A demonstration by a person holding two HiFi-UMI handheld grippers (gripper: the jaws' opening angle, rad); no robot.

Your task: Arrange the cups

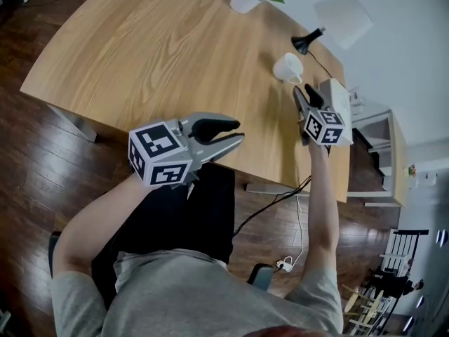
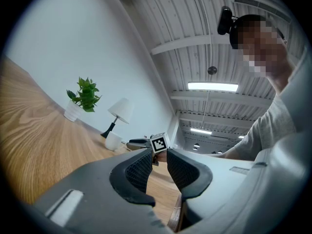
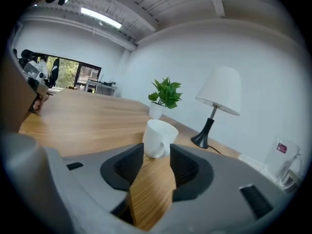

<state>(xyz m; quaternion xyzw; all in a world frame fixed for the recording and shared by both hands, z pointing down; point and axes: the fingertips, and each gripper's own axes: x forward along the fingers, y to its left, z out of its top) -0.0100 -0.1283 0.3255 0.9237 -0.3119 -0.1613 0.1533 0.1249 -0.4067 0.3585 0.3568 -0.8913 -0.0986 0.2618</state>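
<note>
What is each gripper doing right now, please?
Left gripper: slightly open, empty.
Right gripper: open, empty; the white cup stands just beyond its tips.

The cup [image 1: 287, 67] is white, the table [image 1: 161, 48] pale wood-grain, the floor [image 1: 42, 160] dark brown planks. Both the left gripper [image 1: 240, 131] and right gripper [image 1: 305, 88] are grey with black-and-white square markers.

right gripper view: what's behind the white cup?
Straight behind the white cup stands the potted plant; the table lamp is behind to its right, then bare wall. The cup covers the strip of wooden table just behind it.
</note>
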